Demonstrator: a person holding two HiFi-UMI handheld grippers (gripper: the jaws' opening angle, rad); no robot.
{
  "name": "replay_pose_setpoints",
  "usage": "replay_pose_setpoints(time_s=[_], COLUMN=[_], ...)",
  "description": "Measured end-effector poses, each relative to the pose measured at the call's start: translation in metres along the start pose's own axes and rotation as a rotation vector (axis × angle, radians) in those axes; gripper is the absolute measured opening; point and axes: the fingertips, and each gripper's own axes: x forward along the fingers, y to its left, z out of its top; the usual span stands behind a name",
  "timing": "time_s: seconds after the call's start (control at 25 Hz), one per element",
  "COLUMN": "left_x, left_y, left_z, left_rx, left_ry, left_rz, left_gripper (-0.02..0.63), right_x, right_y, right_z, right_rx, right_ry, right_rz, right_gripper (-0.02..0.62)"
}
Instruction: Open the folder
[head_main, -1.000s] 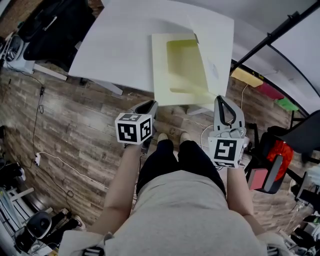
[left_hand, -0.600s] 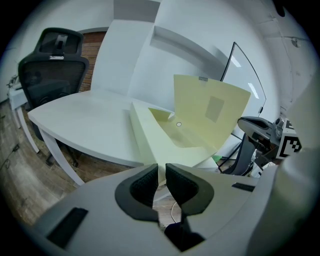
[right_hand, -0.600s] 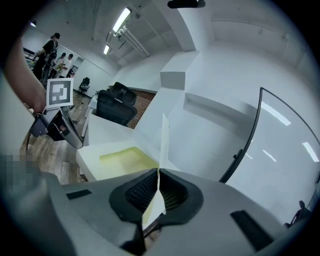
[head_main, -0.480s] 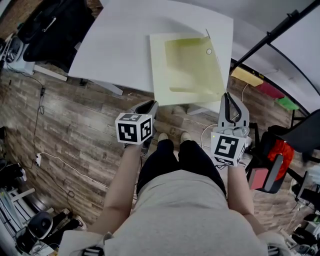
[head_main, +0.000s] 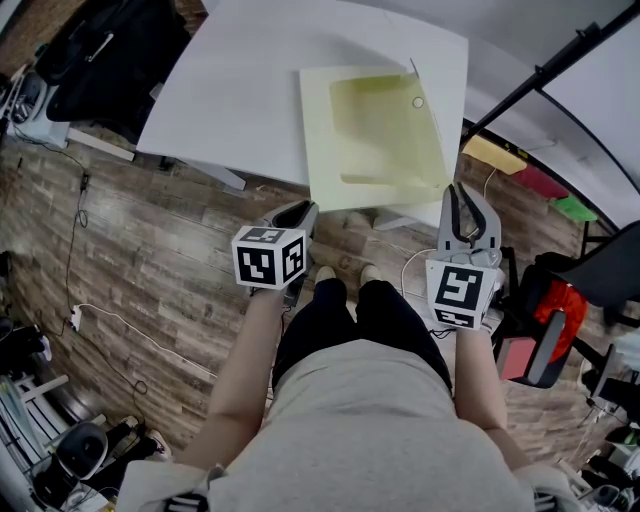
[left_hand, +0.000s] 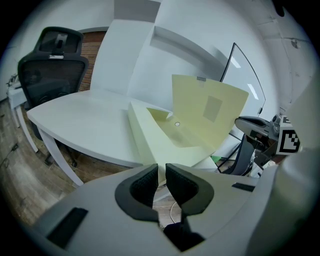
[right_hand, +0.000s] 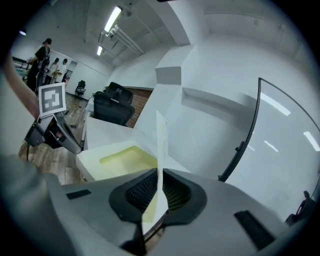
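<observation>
Head view, looking steeply down: a white counter (head_main: 250, 90) stands on a wood-plank floor (head_main: 150, 250). A pale yellow folder (head_main: 325, 150) lies at the counter's near edge, toward its near right corner, and its lower edge hangs a little past that edge. The back leaf is flat and cream coloured. The cover (head_main: 385, 125) is a thinner, see-through yellow-green sheet, raised off the back leaf and tilted up along the folder's right side. A small ring (head_main: 418, 102) shows on the cover near its far edge.

The right gripper (head_main: 466, 200) reaches the cover's near right corner. The right gripper view shows the cover (right_hand: 161, 145) edge-on as a thin pale strip rising from between the fingers (right_hand: 142, 192), which pinch it from both sides. The back leaf lies open beyond, to the left.

The left gripper (head_main: 300, 211) hangs over the floor, just short of the counter's near edge, beside the folder's near left corner and apart from it. The left gripper view shows its fingers (left_hand: 142, 185) drawn almost together with only a sliver between them, and nothing held there. From this side the cover (left_hand: 210, 115) stands like a slanted wall at the right of the folder, with a small grey tab (left_hand: 201, 78) at its top edge. A black office chair (left_hand: 50, 65) stands beyond the counter's far left corner.
</observation>
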Motion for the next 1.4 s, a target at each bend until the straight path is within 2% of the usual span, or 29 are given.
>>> replay_pose_setpoints(time_s=[0.32, 0.48, 0.64, 0.84, 1.04, 1.4], left_x=[-0.001, -0.001, 0.000, -0.001, 0.000, -0.001], left_y=[-0.001, -0.001, -0.001, -0.001, -0.001, 0.001], left_z=[0.001, 0.001, 0.000, 0.001, 0.001, 0.002], left_rx=[-0.003, -0.003, -0.006, -0.006, -0.014, -0.023], left_ry=[-0.002, -0.001, -0.002, -0.011, -0.014, -0.012], left_rz=[-0.002, -0.001, 0.001, -0.007, -0.005, -0.001], left_gripper=[0.063, 0.063, 0.063, 0.063, 0.063, 0.063], right_x=[0.004, 0.007, 0.009, 0.006, 0.005, 0.003], right_y=[0.000, 0.001, 0.000, -0.013, -0.027, -0.058], right_z=[0.002, 0.003, 0.004, -0.001, -0.009, -0.033], right_rx=[0.120, 0.136, 0.104, 0.157, 0.256, 0.521], right_ry=[0.008, 0.004, -0.004, -0.005, -0.012, 0.003], right_rz=[0.034, 0.033, 0.010, 0.003, 0.032, 0.032], right_gripper=[0.025, 0.025, 0.023, 0.023, 0.022, 0.021])
